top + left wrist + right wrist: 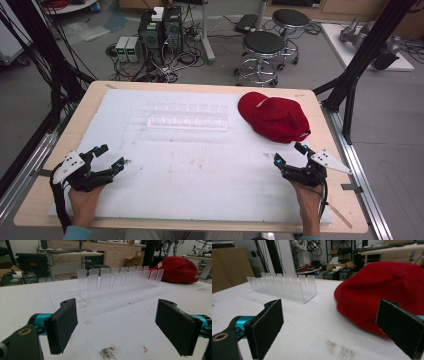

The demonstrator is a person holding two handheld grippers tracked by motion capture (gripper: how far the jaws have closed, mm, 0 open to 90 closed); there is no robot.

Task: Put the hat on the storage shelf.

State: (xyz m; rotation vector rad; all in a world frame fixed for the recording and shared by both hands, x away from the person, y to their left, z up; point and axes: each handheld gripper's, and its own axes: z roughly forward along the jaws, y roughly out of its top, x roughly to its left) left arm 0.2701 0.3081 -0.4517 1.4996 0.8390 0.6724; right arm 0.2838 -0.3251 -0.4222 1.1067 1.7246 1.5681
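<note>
The right gripper [291,154] rested near the table's [35,195] right front corner with its jaws spread wide and nothing between them, and the red cap [274,118] lay just beyond it on the white pad [200,170], close enough that the right gripper view showed its near edge reaching behind the right jaw. The left gripper [111,156] sat well apart at the left front, equally wide and empty, facing the clear slotted rack [187,116] that stood toward the back, beside the cap but apart from it. The step in hand looked like a reach for the cap. To do it well, the right gripper would have needed to go in low along the pad and close on the stiff brim or the firm lower edge rather than the soft crown, which would probably crumple and slip. Which end was the brim could not be told for sure.
</note>
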